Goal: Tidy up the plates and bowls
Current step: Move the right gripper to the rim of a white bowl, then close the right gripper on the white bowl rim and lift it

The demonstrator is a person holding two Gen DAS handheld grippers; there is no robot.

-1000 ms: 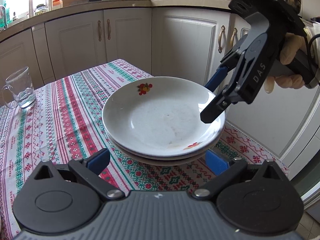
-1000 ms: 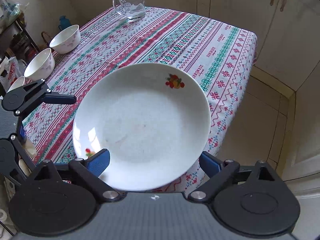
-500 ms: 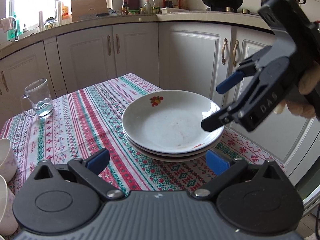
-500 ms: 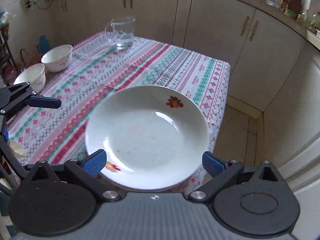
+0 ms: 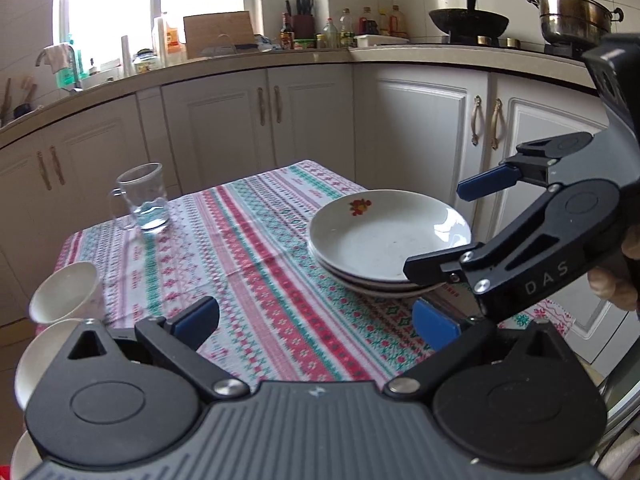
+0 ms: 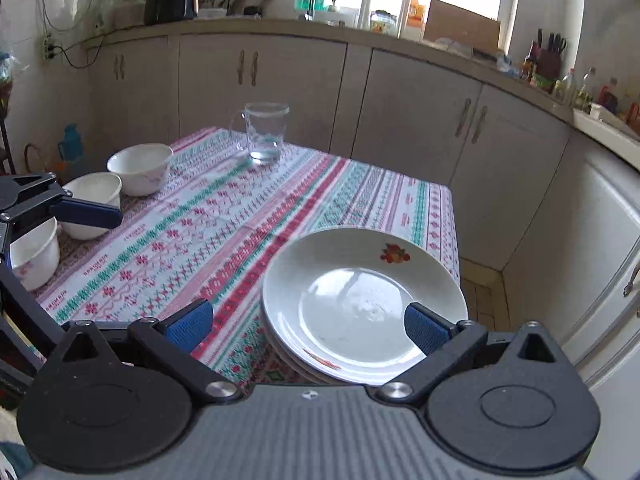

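Daylight floods from the overexposed window (image 5: 152,8); the top plate (image 6: 362,304) carries glare, and fisheye curvature bends both frames' dark-cornered edges.

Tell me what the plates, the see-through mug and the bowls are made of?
The plates look like glazed ceramic: white, glossy, catching window glare, with a printed fruit motif. The mug looks like clear glass, though clear plastic is possible; you see the cloth through it and a little water inside. The bowls seem glazed ceramic too: white, smooth, faint pink patterns.
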